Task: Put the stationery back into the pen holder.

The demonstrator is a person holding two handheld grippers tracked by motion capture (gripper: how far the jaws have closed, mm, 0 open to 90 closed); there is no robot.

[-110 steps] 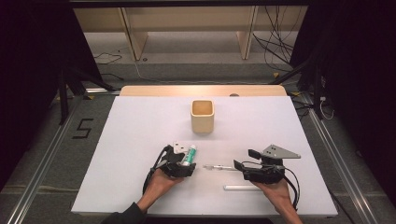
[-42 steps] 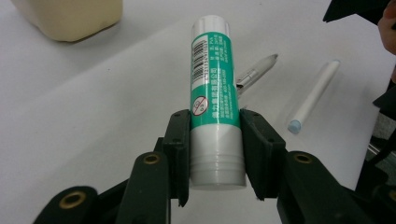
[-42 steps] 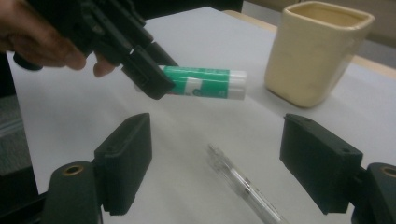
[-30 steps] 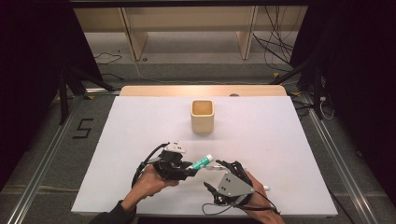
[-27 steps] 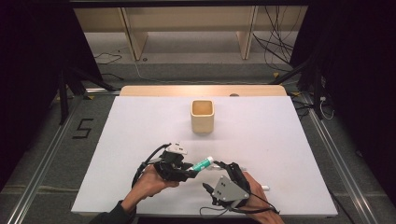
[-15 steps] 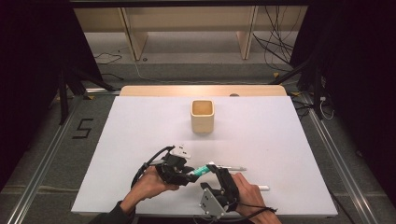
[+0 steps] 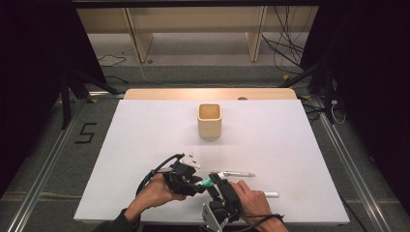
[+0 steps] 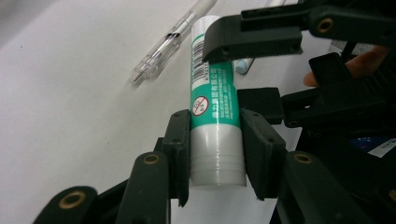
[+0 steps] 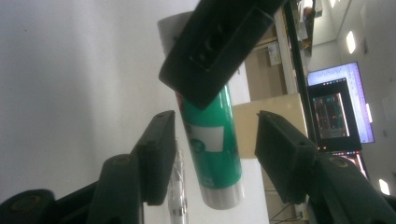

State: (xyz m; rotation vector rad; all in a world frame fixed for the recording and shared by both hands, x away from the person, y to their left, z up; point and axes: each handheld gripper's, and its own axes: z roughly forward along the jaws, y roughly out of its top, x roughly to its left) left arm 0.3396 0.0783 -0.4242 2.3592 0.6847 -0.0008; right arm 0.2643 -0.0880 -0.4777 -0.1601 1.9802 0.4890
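Note:
A green-and-white glue stick (image 8: 215, 107) is clamped by its white end in my left gripper (image 8: 215, 122), which is shut on it. In the high view the left gripper (image 7: 192, 181) holds the stick (image 7: 207, 183) pointing right, low over the white table. My right gripper (image 9: 212, 140) has its jaws on either side of the stick's (image 9: 219, 144) free end. They have just been closing, and a gap still shows on each side. From above, the right gripper (image 7: 216, 180) sits just right of the left one.
A clear pen (image 7: 237, 172) lies on the table (image 7: 290, 145) just beyond the grippers, and a white pen (image 7: 268, 194) lies to the right of the right hand. A wooden cup (image 7: 209, 120) stands upright at the table's middle, farther back.
The right gripper has swung in from the right towards the left gripper and now straddles the glue stick's free end, with its jaws narrower. The left gripper has stayed put.

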